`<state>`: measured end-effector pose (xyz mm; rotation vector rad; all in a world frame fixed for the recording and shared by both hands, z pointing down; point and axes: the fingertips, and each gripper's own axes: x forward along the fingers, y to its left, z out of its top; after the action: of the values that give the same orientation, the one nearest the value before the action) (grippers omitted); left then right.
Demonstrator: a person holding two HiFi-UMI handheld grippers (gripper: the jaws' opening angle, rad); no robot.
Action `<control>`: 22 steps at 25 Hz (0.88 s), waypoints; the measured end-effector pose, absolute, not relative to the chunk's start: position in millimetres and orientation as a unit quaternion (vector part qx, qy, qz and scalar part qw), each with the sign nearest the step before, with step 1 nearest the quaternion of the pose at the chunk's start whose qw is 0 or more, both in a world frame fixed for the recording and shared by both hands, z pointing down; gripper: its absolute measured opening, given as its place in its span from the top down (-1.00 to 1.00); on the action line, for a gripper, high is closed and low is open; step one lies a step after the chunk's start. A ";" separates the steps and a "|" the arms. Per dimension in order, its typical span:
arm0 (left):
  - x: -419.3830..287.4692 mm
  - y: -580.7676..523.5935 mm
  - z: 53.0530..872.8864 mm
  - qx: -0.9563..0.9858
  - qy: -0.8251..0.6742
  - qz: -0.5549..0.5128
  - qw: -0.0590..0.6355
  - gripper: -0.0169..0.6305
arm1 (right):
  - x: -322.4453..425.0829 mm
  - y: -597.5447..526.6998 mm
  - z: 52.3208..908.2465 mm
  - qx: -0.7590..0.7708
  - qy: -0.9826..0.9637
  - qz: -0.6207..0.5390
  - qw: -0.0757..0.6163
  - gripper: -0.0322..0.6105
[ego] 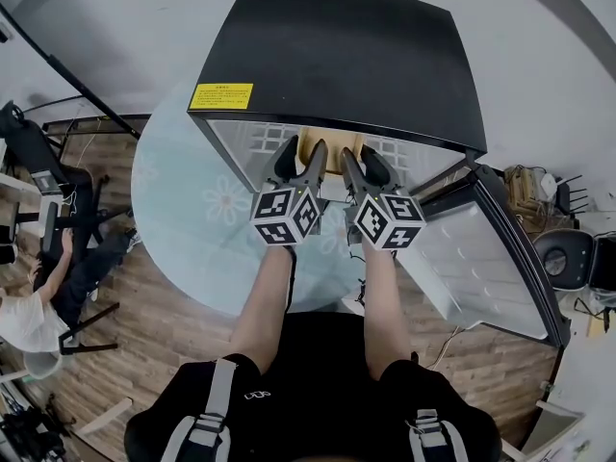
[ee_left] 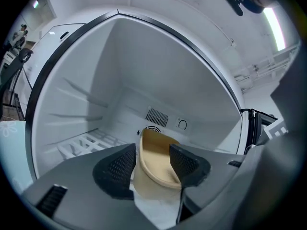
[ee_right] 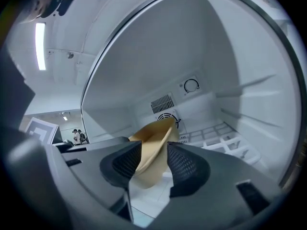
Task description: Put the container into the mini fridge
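Head view: left hand (ego: 287, 160), right hand (ego: 375, 168) reach into mini fridge (ego: 337, 56).

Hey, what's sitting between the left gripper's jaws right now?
The rim of the tan bowl-shaped container, inside the white mini fridge; the left gripper view shows it.

one mini fridge (ego: 337, 56) with one door (ego: 481, 258), open at the right. one tan container (ee_left: 156, 162) inside it. two grippers: the left gripper (ee_left: 151, 164) and the right gripper (ee_right: 153, 159). one yellow label (ego: 220, 96) on the fridge top, at its near left corner. on the far inner wall, one dial (ee_right: 191, 86) and one vent grille (ee_right: 161, 103). one round table (ego: 183, 210). one seated person (ego: 29, 316) at the left.
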<state>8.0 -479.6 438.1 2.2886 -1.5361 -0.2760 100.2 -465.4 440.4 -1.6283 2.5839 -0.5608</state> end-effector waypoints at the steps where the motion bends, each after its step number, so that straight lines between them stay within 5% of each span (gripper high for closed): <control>1: 5.2 -482.6 435.9 0.811 -0.546 -0.105 0.181 0.21 | 99.1 -468.9 439.0 -0.526 0.831 -0.179 0.021 0.35; 8: -20.6 -487.2 418.3 0.786 -0.588 -0.128 0.142 0.22 | 97.1 -481.6 425.6 -0.538 0.827 -0.163 0.024 0.23; 14: -31.1 -473.6 398.7 0.782 -0.596 -0.142 0.114 0.70 | 98.0 -472.0 411.9 -0.542 0.829 -0.135 0.027 0.30; 22: -26.9 -443.5 381.4 0.793 -0.584 -0.142 0.103 0.94 | 97.4 -440.4 394.9 -0.535 0.838 -0.099 0.030 0.58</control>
<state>-26.9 -443.5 381.4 2.3389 -1.7231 -0.4184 97.4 -440.4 394.9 -1.6499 2.5835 -0.3061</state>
